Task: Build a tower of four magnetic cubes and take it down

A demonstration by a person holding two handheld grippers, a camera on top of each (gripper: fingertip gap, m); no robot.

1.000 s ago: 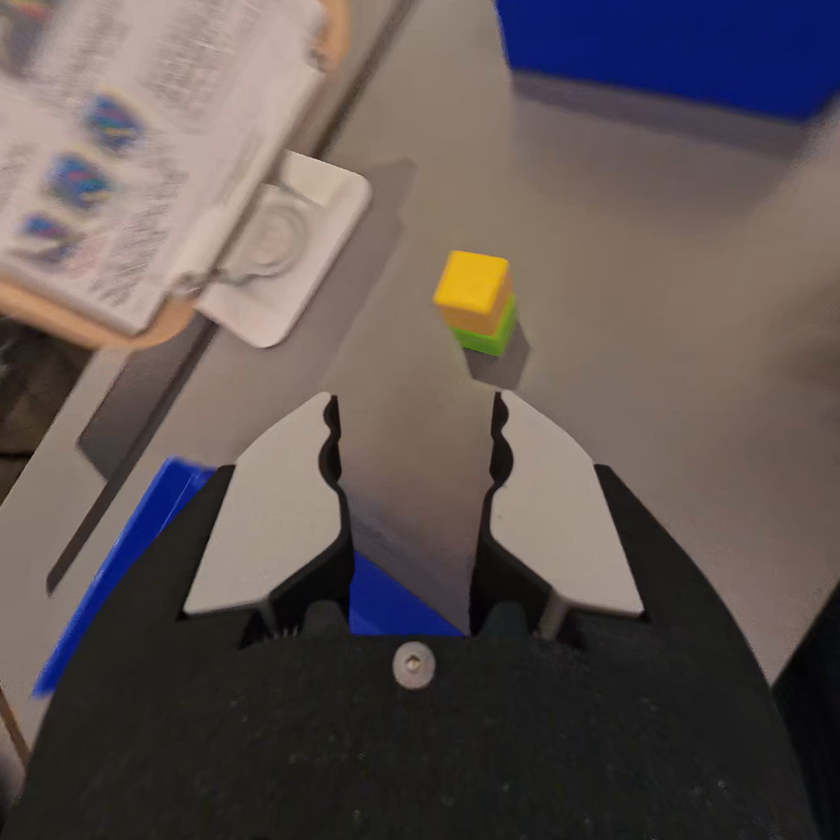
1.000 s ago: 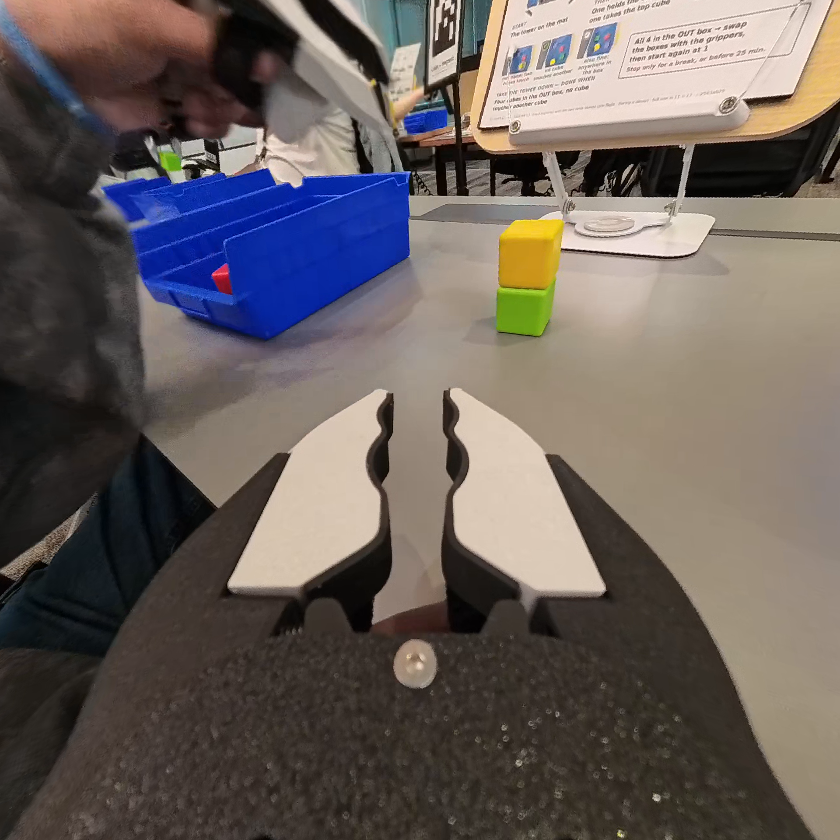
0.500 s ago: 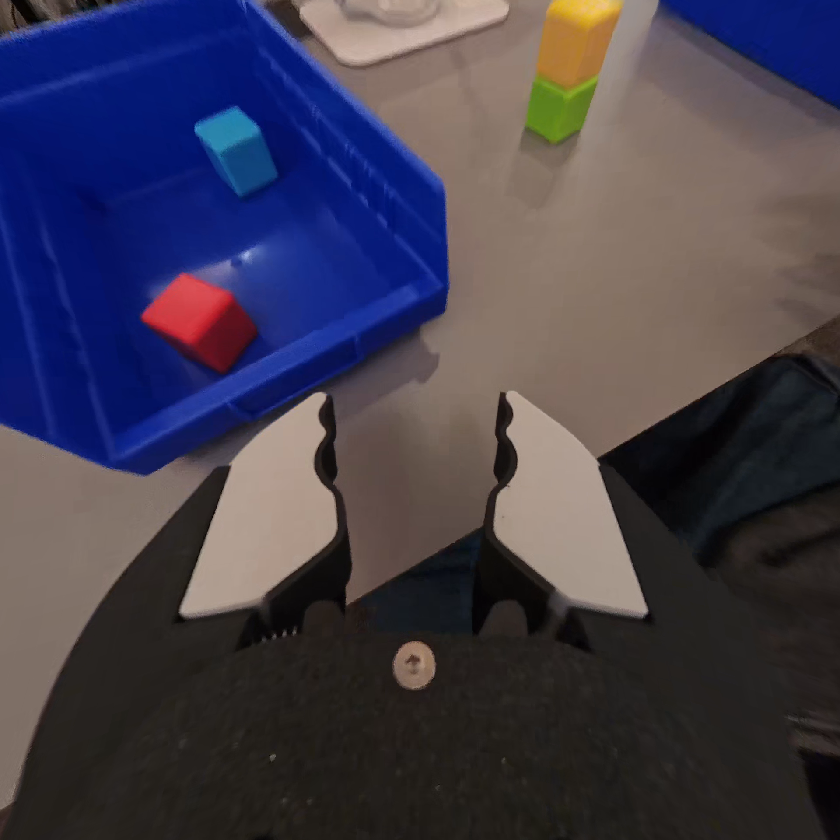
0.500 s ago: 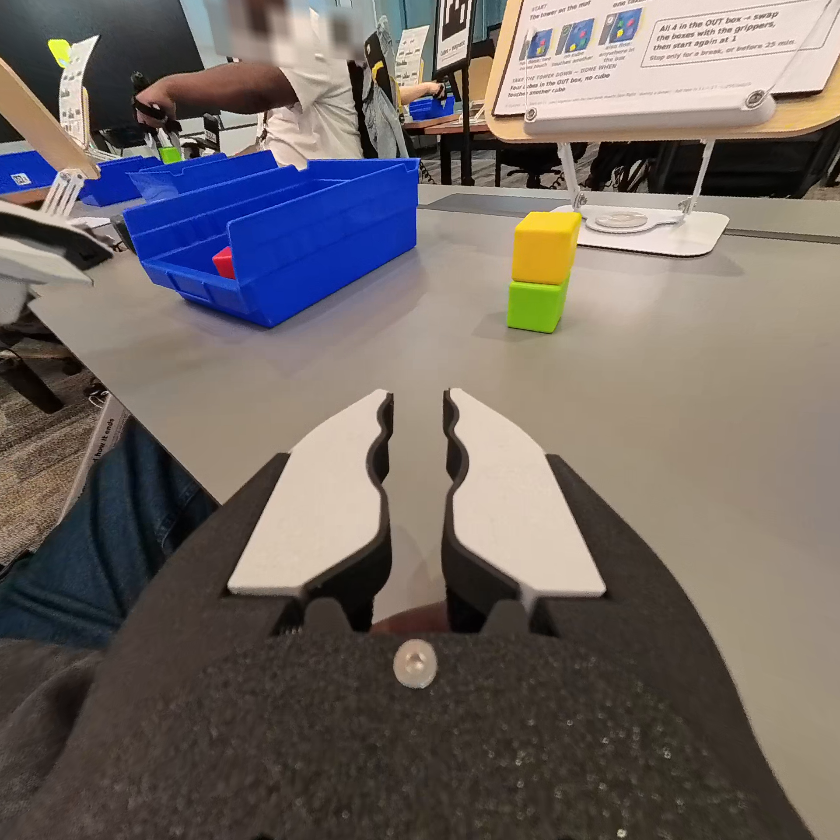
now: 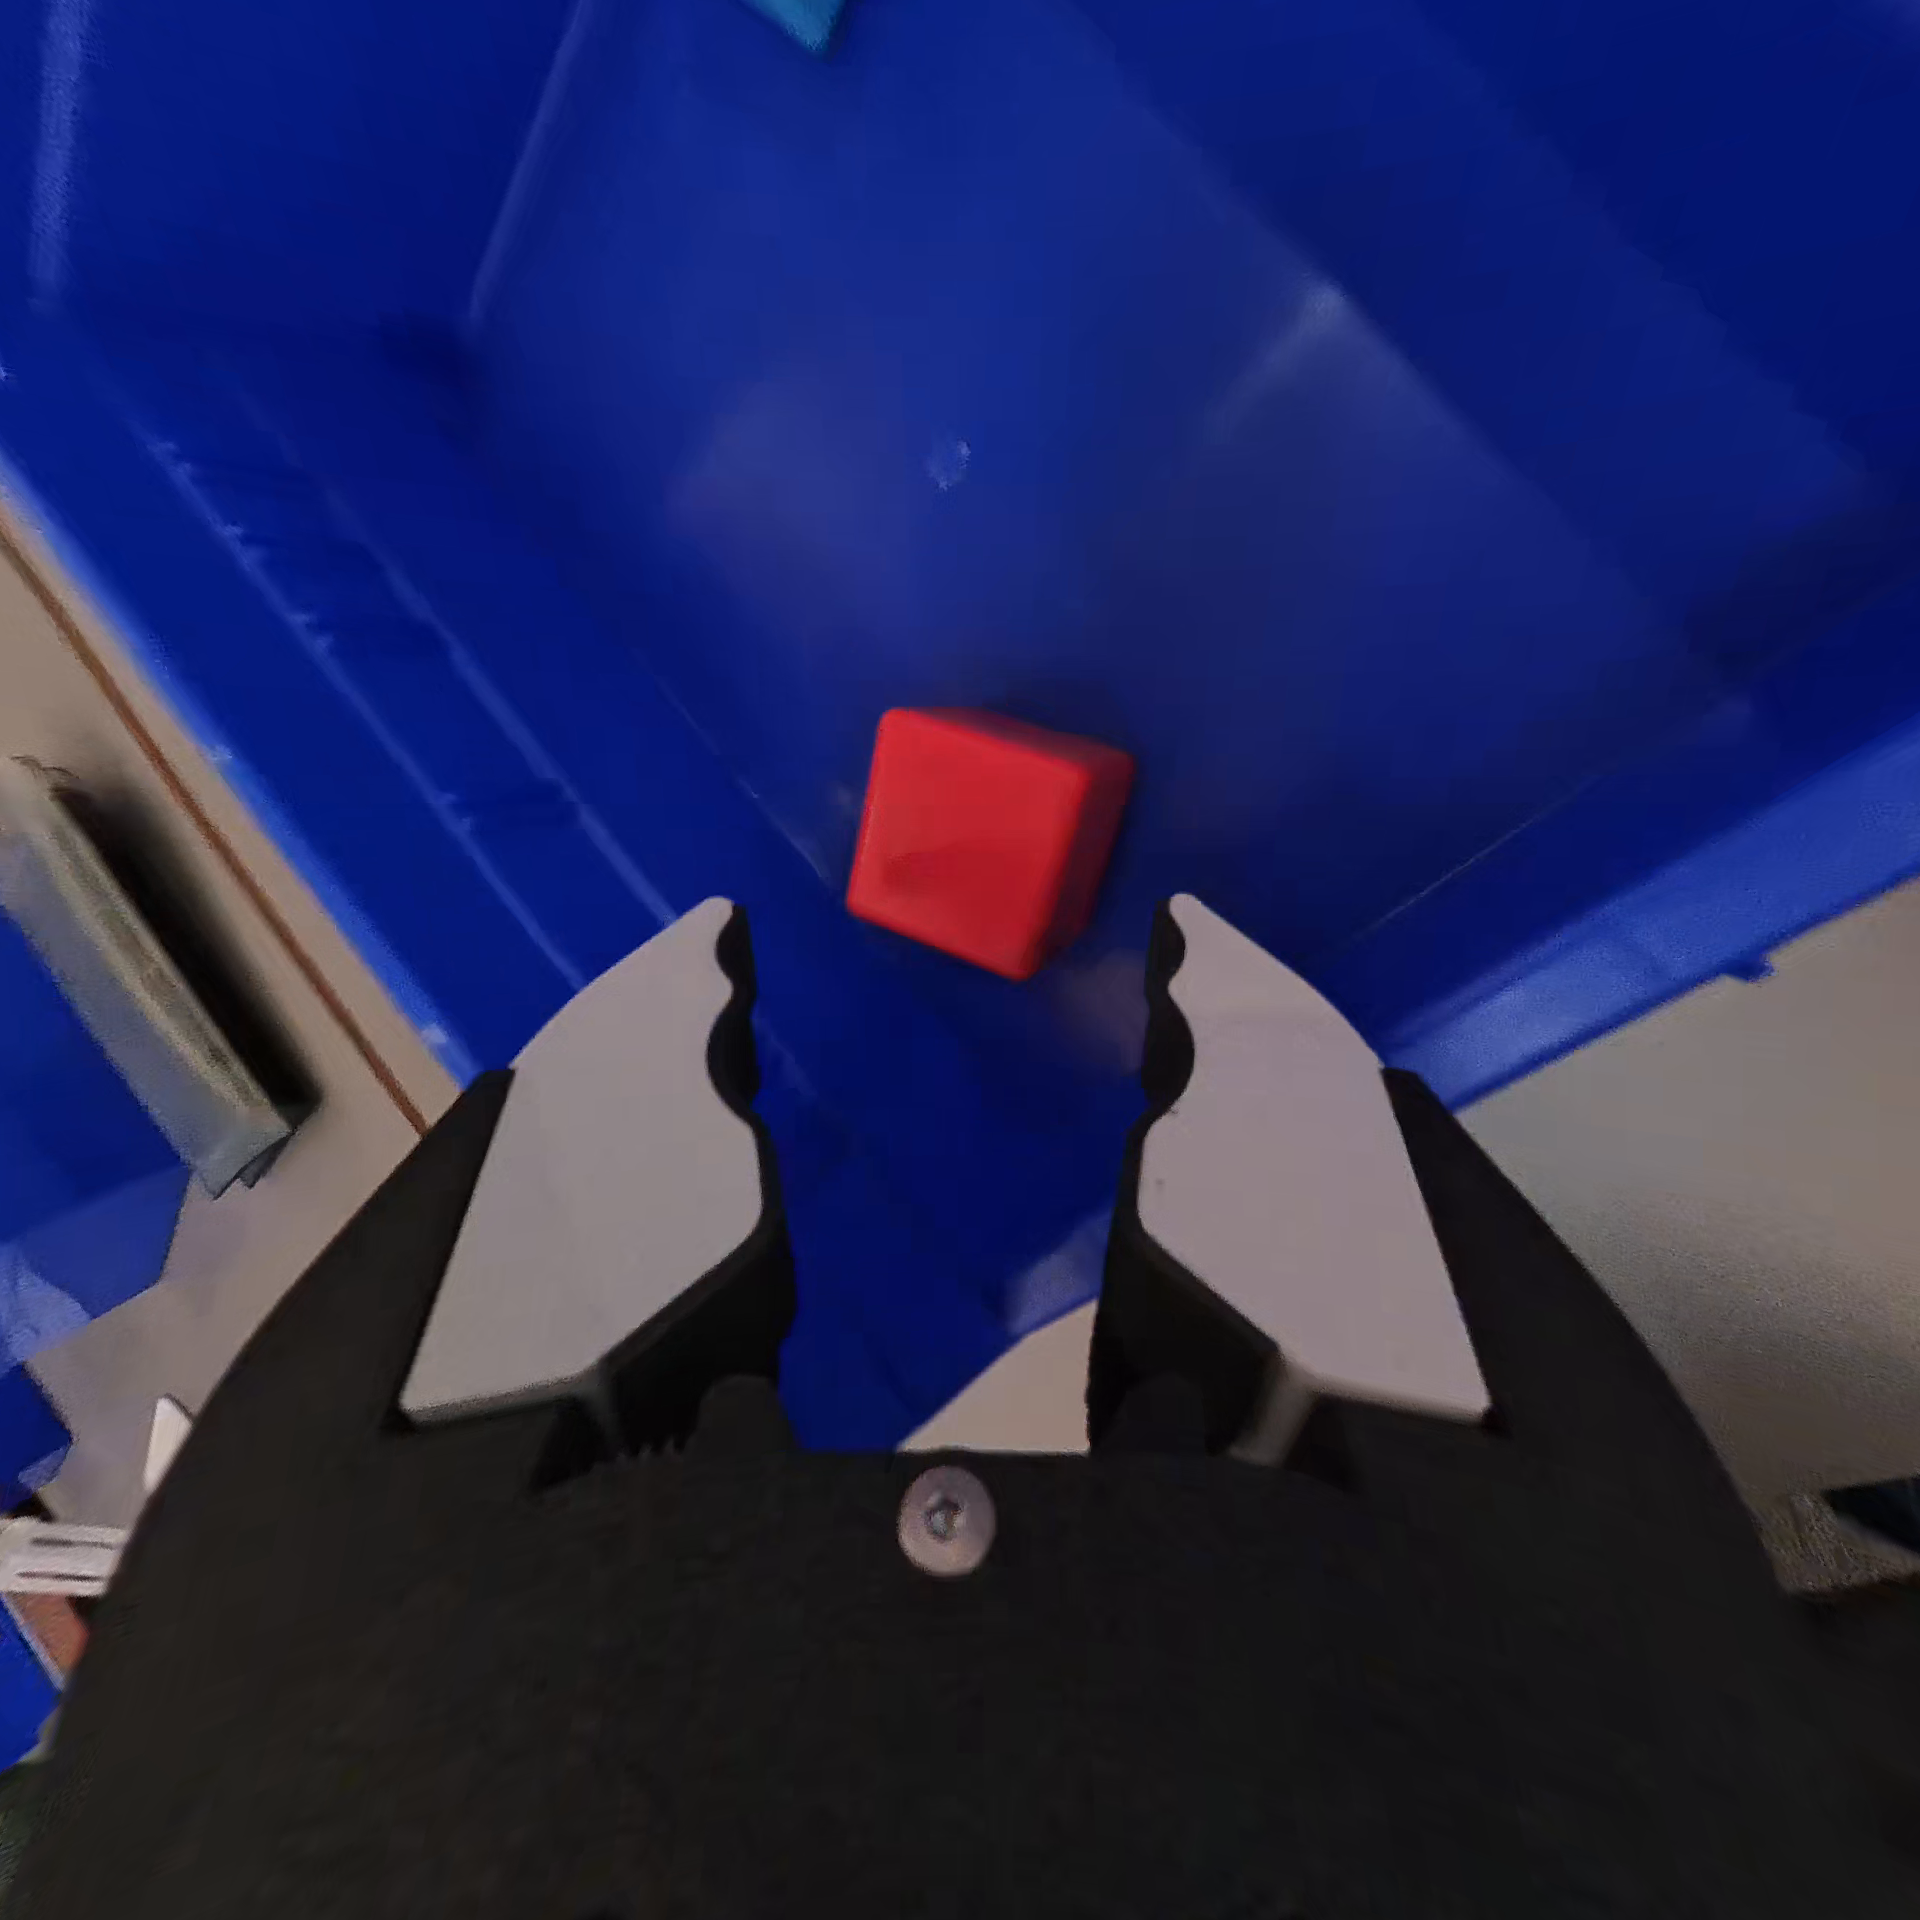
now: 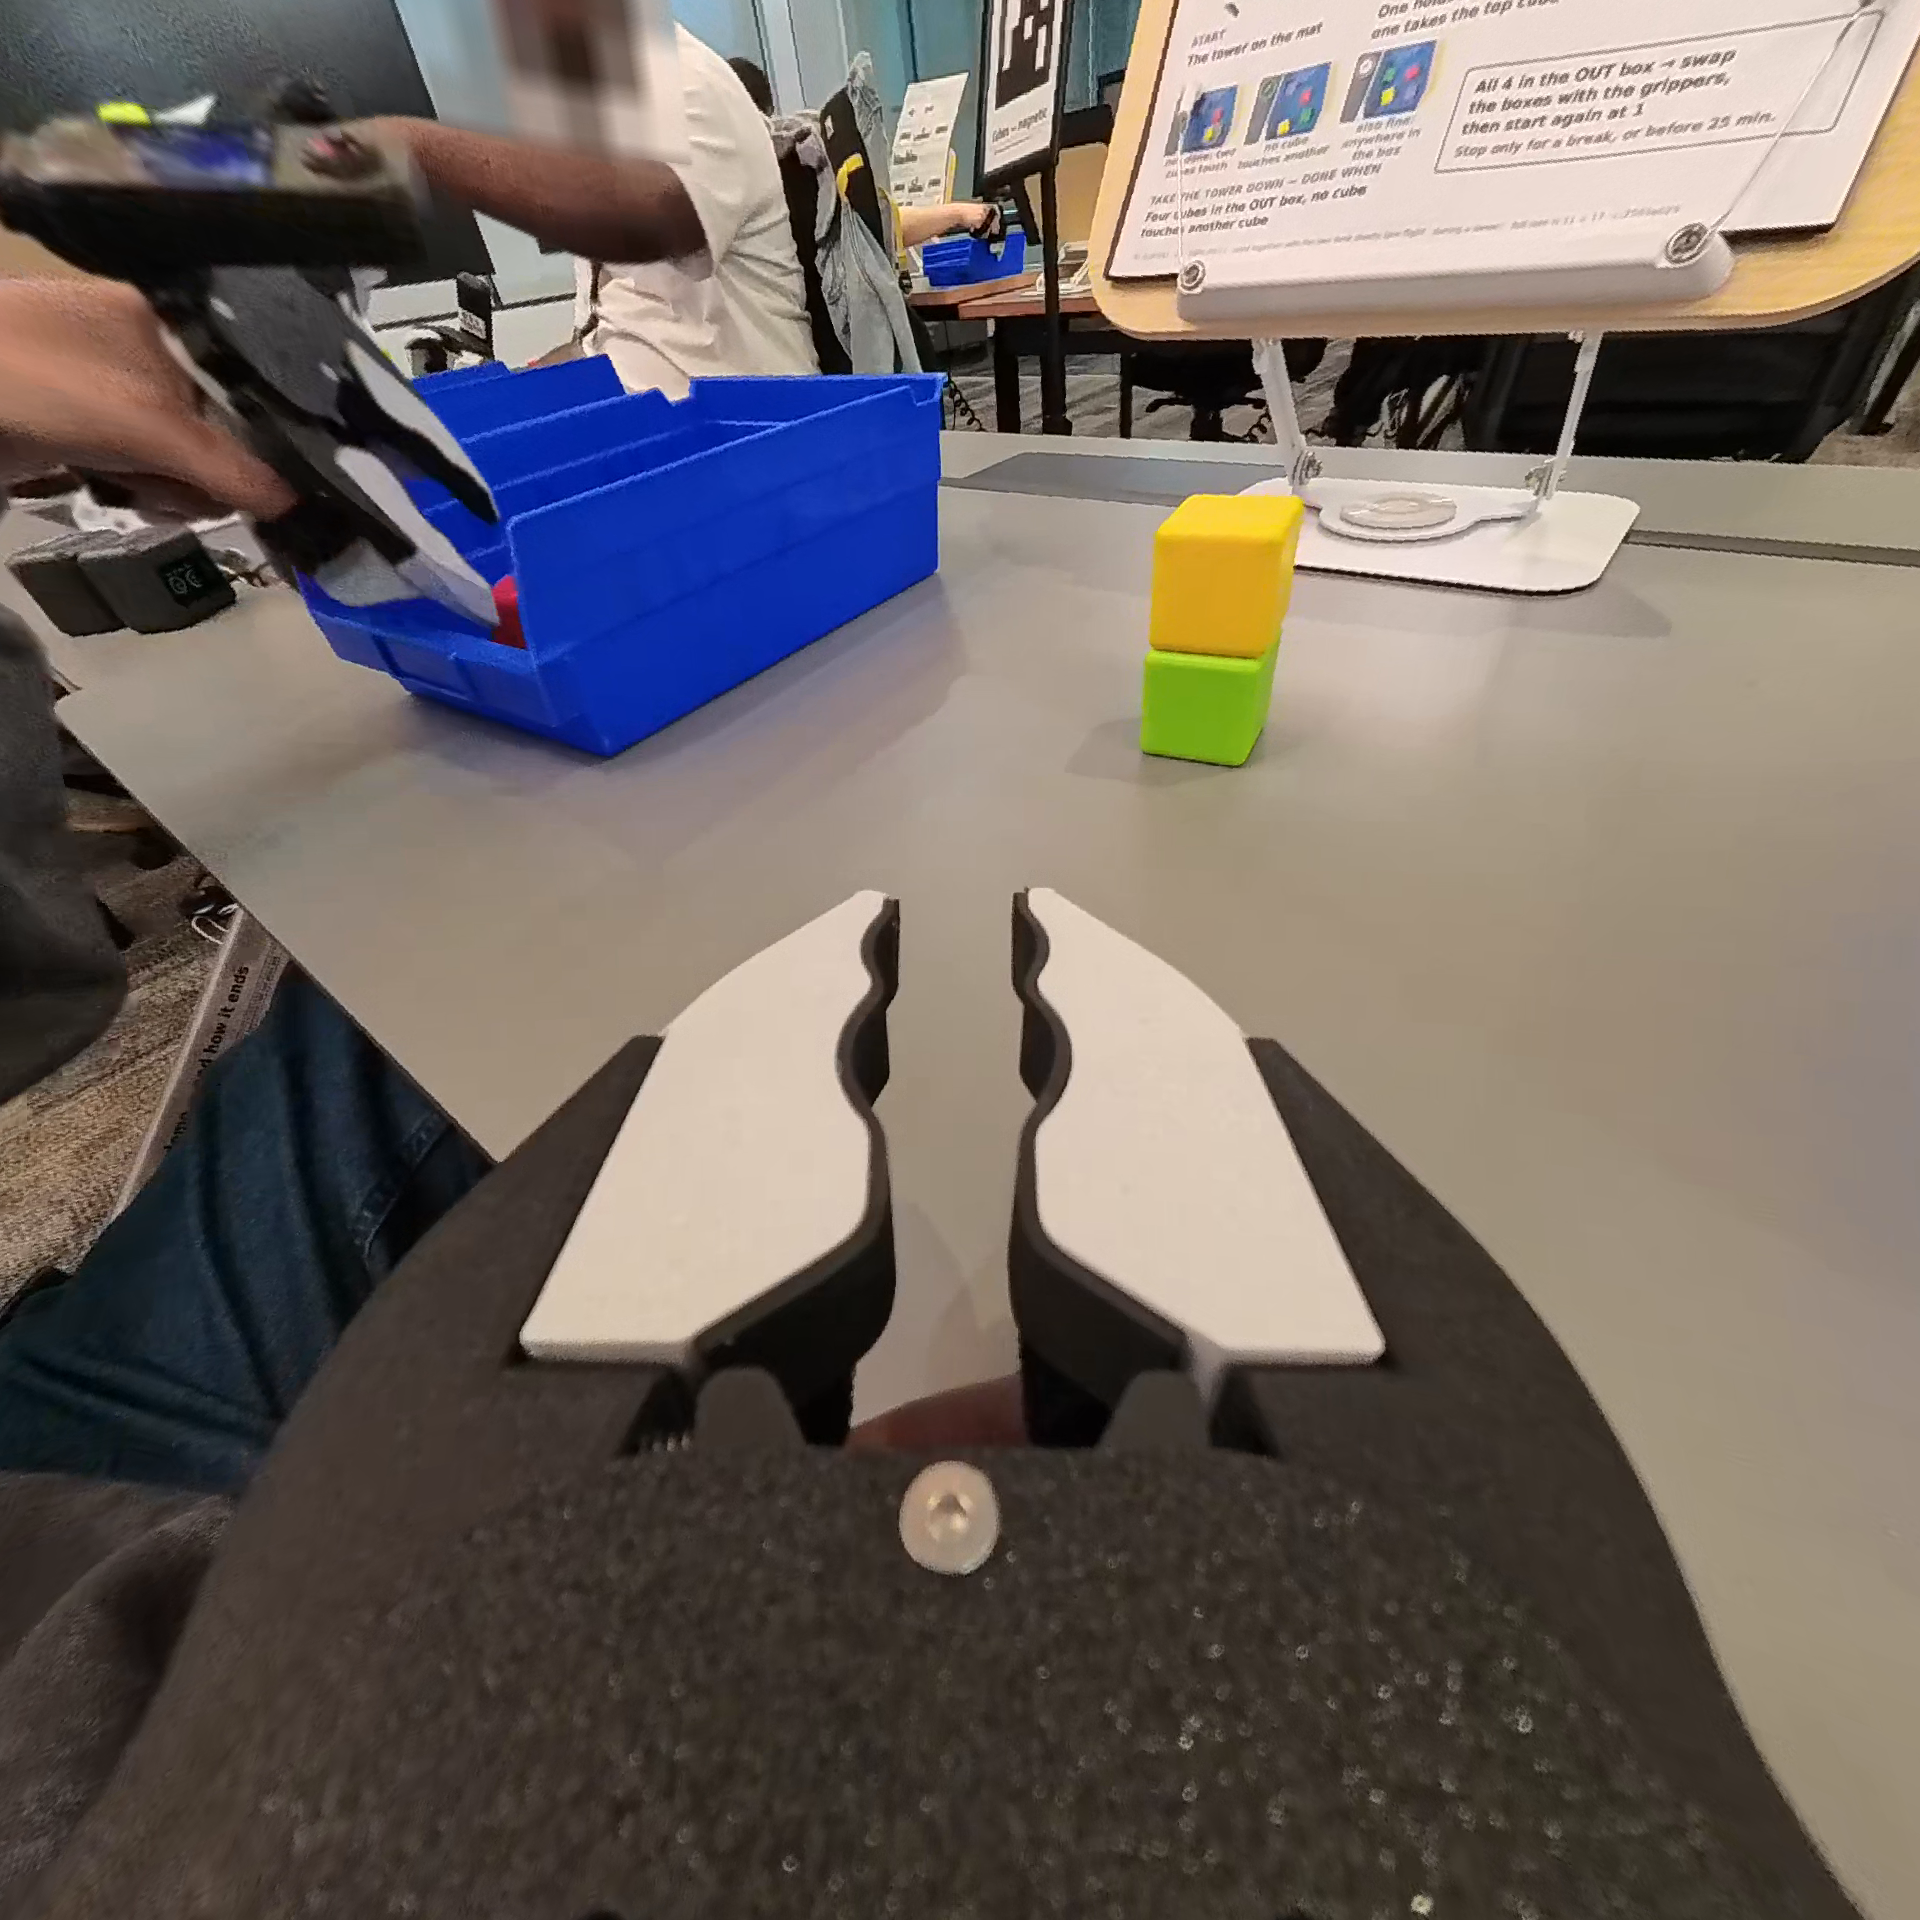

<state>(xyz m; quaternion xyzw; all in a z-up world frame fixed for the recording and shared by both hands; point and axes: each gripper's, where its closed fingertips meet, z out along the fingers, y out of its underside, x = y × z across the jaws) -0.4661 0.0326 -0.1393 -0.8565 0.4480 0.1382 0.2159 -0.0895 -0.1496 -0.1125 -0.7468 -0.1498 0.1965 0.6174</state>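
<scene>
left claw (image 5: 951, 914) wide open and empty over the blue bin (image 5: 1247, 416), red cube (image 5: 982, 836) just ahead between its tips, right claw (image 6: 956, 904) nearly closed, holding nothing, yellow cube (image 6: 1224, 571) stacked on green cube (image 6: 1205, 707) on the surface (image 6: 1558, 883) ahead to its right

Ahead of my left gripper (image 5: 951, 914), with its pale grey finger plates on matt black bodies, I see a glossy red plastic cube (image 5: 982, 836) against the saturated blue floor of the blue plastic bin (image 5: 1247, 468). A sliver of lighter teal-blue cube (image 5: 805, 21) shows at the far end. My right gripper (image 6: 956, 904) has the same grey-on-black colouring, the black speckled. Beyond it, slightly to the right, I see a yellow rounded cube (image 6: 1224, 574) on a lime-green cube (image 6: 1205, 707), both plain, on the flat mid-grey tabletop (image 6: 1507, 883). The white stand base (image 6: 1475, 535) behind carries a white printed sheet on a light wooden board (image 6: 1507, 301).
</scene>
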